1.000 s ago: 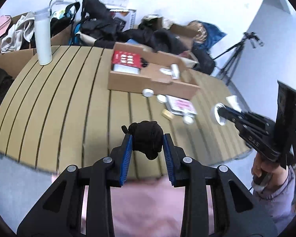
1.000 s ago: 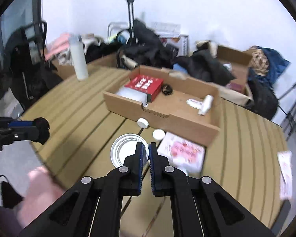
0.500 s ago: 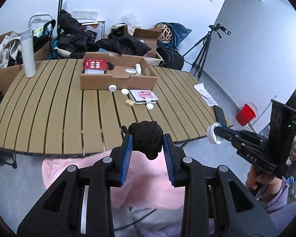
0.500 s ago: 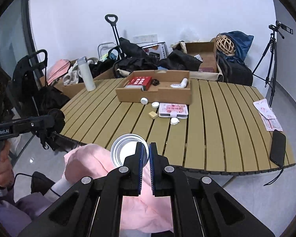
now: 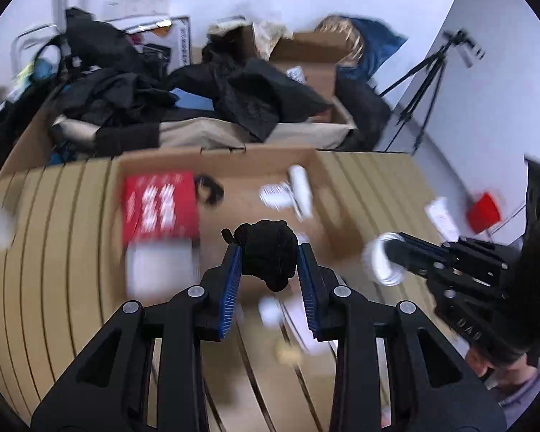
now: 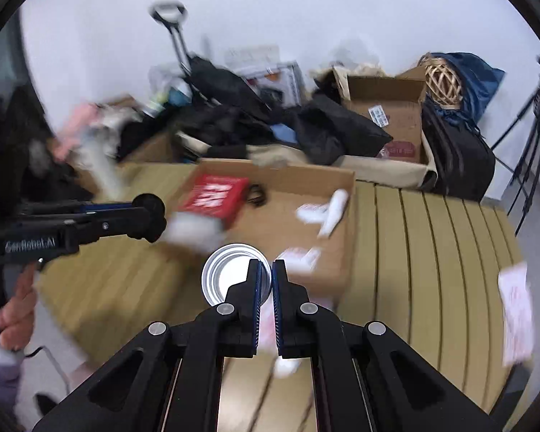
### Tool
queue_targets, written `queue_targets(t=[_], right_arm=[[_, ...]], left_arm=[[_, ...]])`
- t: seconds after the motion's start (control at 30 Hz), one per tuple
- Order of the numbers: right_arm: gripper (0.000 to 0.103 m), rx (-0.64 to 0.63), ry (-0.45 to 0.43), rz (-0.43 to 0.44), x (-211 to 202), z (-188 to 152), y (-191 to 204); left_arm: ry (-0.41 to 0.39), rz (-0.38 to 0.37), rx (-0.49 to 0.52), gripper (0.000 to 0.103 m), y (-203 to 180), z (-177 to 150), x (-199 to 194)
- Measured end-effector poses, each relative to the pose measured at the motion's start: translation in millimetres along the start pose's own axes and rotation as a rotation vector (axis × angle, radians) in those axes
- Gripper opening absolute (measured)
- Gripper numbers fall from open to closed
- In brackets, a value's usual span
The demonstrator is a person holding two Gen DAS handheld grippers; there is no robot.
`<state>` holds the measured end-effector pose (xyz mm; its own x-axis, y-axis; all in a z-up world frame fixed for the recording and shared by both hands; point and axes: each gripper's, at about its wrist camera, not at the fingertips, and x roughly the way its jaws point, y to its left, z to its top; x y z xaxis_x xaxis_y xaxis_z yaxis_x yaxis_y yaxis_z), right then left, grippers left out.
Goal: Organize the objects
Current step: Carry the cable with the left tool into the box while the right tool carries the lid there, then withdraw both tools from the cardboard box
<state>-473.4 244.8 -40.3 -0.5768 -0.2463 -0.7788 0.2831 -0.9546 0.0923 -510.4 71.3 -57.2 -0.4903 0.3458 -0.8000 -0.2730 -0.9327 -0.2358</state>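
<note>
Black bundle (image 5: 268, 252), clamped in left gripper (image 5: 269, 270), and lid (image 6: 230, 279), pinched by right gripper (image 6: 265, 288), are held over box (image 5: 342, 216), seemingly for stowing.

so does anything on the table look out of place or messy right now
Yes. Several small items lie loose on the slatted table in front of the cardboard box rather than inside it: a white cap, a small tan piece and a flat white packet. Another packet sits at the table's right edge.
</note>
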Motion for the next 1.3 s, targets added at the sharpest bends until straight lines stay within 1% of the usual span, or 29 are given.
queue_targets(t=[0.07, 0.13, 0.2, 0.23, 0.3, 0.33, 0.37, 0.43, 0.5, 0.57, 0.6, 0.63, 0.67, 0.7, 0.73, 0.77, 0.83, 0.87, 0.9, 0.93, 0.97, 1.03, 1.07, 1.1, 1.13, 1.2, 1.23, 1.3], right_arm=[[0.007, 0.013, 0.073, -0.025, 55.7, 33.7, -16.7], [0.007, 0.025, 0.128, -0.028, 99.7, 54.8, -31.3], [0.007, 0.043, 0.177, -0.055, 143.3, 71.4, -46.6], [0.007, 0.048, 0.191, -0.059, 156.3, 75.7, -52.2], [0.007, 0.056, 0.218, -0.058, 186.1, 82.0, -61.2], [0.007, 0.057, 0.224, -0.060, 195.0, 83.1, -64.3], [0.007, 0.061, 0.235, -0.063, 205.1, 82.4, -67.8], [0.007, 0.073, 0.263, -0.079, 220.2, 80.3, -72.6], [0.007, 0.076, 0.296, -0.092, 232.3, 77.0, -75.7], [0.007, 0.063, 0.300, -0.104, 231.9, 75.1, -73.9], [0.008, 0.066, 0.294, -0.093, 226.9, 74.8, -72.5], [0.012, 0.066, 0.285, -0.089, 219.4, 75.5, -71.2], [0.015, 0.062, 0.276, -0.092, 210.4, 76.7, -70.0], [0.022, 0.059, 0.265, -0.095, 199.7, 79.1, -68.0], [0.028, 0.058, 0.253, -0.091, 186.3, 82.7, -65.2], [0.032, 0.058, 0.234, -0.083, 168.0, 84.7, -63.0], [0.059, 0.048, 0.198, -0.082, 131.6, 88.8, -57.4], [0.062, 0.042, 0.171, -0.091, 107.7, 89.7, -53.5], [0.062, 0.035, 0.151, -0.093, 89.6, 90.5, -49.6], [0.062, 0.025, 0.131, -0.093, 65.3, 90.3, -43.4], [0.062, 0.016, 0.103, -0.096, 36.9, 87.8, -36.8], [0.063, 0.002, 0.054, -0.093, -8.0, 80.5, -26.3], [0.064, -0.002, 0.024, -0.081, -35.0, 71.1, -19.3], [0.069, -0.005, -0.001, -0.068, -54.4, 62.8, -14.3], [0.073, -0.013, -0.030, -0.052, -78.1, 50.6, -6.4], [0.075, -0.035, -0.078, -0.046, -118.3, 26.2, 10.6], [0.075, -0.038, -0.094, -0.046, -129.1, 19.0, 15.6], [0.075, -0.034, -0.135, -0.027, -160.9, -7.5, 28.4]], left_arm=[[0.046, 0.026, -0.044, 0.028, 15.0, 32.2, 49.0], [0.089, 0.032, -0.079, 0.028, 30.8, 57.1, 93.9], [0.122, 0.034, -0.090, 0.028, 38.5, 67.2, 122.6], [0.137, 0.040, -0.086, 0.028, 43.1, 72.5, 139.2], [0.148, 0.063, -0.080, 0.028, 48.2, 76.4, 156.5], [0.150, 0.062, -0.074, 0.029, 51.5, 77.1, 164.9], [0.160, 0.053, -0.066, 0.031, 52.5, 77.3, 170.2], [0.175, 0.064, -0.041, 0.037, 52.9, 73.5, 176.9], [0.169, 0.074, -0.015, 0.054, 51.7, 70.5, 176.2], [0.158, 0.083, 0.001, 0.063, 51.9, 69.7, 168.2], [0.150, 0.095, 0.007, 0.065, 52.3, 68.9, 159.7], [0.145, 0.108, 0.010, 0.067, 53.3, 70.0, 152.6], [0.144, 0.128, 0.013, 0.078, 53.5, 70.1, 139.8], [0.148, 0.153, 0.013, 0.092, 53.6, 69.0, 126.5], [0.142, 0.179, 0.013, 0.096, 53.4, 67.3, 109.7], [0.110, 0.191, 0.023, 0.096, 52.3, 64.0, 86.6], [0.064, 0.233, 0.041, 0.098, 49.6, 55.3, 43.4], [0.045, 0.256, 0.041, 0.101, 48.0, 49.6, 18.3], [0.023, 0.268, 0.035, 0.102, 46.0, 44.3, -3.5], [-0.011, 0.279, 0.026, 0.103, 42.5, 35.4, -34.0], [-0.037, 0.286, 0.021, 0.103, 40.2, 28.5, -54.6], [-0.120, 0.301, -0.002, 0.103, 32.9, 3.4, -109.8], [-0.156, 0.299, -0.009, 0.103, 29.9, -8.0, -130.3], [-0.189, 0.294, -0.009, 0.103, 24.5, -23.1, -153.5], [-0.206, 0.290, -0.007, 0.103, 19.3, -34.3, -168.9], [-0.247, 0.284, 0.003, 0.103, 6.4, -65.0, -206.4], [-0.262, 0.281, 0.006, 0.103, 1.1, -76.6, -219.2], [-0.294, 0.285, 0.015, 0.103, -11.9, -102.7, -243.6]])
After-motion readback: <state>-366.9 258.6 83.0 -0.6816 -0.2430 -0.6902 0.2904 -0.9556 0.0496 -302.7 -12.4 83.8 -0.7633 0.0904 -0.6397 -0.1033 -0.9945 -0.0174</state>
